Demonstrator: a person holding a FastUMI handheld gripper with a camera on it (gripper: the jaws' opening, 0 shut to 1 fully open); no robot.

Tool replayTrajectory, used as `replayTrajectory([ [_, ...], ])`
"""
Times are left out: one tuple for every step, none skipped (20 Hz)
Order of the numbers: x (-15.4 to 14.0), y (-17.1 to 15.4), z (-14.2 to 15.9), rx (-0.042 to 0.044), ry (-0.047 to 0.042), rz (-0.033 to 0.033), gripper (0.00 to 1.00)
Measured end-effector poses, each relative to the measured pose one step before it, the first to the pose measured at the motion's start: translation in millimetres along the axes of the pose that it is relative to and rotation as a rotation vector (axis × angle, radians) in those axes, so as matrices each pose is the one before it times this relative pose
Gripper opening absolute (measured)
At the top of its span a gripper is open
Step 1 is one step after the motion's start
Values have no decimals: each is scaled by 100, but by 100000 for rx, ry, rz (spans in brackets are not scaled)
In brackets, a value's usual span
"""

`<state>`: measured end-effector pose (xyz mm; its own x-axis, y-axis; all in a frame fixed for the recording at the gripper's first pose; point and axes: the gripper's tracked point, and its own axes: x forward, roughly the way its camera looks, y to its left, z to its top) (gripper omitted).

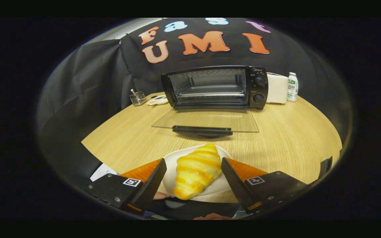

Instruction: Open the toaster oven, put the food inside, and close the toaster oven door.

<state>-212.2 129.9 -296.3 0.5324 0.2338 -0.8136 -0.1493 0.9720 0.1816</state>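
One toaster oven (215, 87) stands at the far side of the wooden bench (286, 138), its glass door (207, 121) folded fully down and lying flat toward the camera, with the dark handle along its front edge. Two round knobs (259, 89) sit one above the other on its right panel, and the inside shows a bare metal rack. One croissant (197, 170) lies on one white plate (215, 190) close to the camera, well apart from the open door. The croissant is golden yellow with paler bands across it, glossy, and tapers to a point at its far end.

The gripper (193, 170) has its fingers spread wide, one on each side of the croissant; both fingers stand clear of it and hold nothing.

Left of the oven are one small clear cup (138, 98) and a small flat dish (157, 100). Right of it stand one white boxy appliance (277, 88) and one small bottle (292, 87).
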Motion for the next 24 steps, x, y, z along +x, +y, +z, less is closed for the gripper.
replayTrajectory([
  [-68,-319,-606,-1917,1304,-2642,99],
  [-72,-77,-571,-170,973,-1030,100],
  [-44,585,-623,754,1091,1324,99],
  [-182,550,-734,423,1509,1040,100],
  [-58,-61,-319,-286,370,-519,99],
  [193,-301,-158,298,-29,-1205,99],
  [324,-219,190,689,-999,-1279,100],
  [59,-289,178,469,-840,-1454,99],
  [388,-238,125,-598,-704,-1197,98],
  [204,-254,83,-2345,-708,-1555,99],
  [261,-82,268,-1775,-1021,-519,96],
  [217,-158,34,-1182,-416,-88,91],
  [159,5,130,-1,180,516,87],
  [138,-92,68,1317,479,532,84],
  [42,-69,147,1839,135,248,81],
  [72,-145,133,1906,-351,214,79],
  [79,-141,197,2346,-745,344,74],
  [-79,-142,53,2228,-727,1005,72],
  [-111,-51,192,2219,-767,1924,69],
  [-313,77,275,2344,-1004,2670,69],
  [-372,286,298,2239,-892,3224,69],
  [-370,268,432,2390,-1487,3077,69],
  [-284,196,590,2564,-2006,2260,69],
  [-71,138,645,1817,-1999,1846,69],
])
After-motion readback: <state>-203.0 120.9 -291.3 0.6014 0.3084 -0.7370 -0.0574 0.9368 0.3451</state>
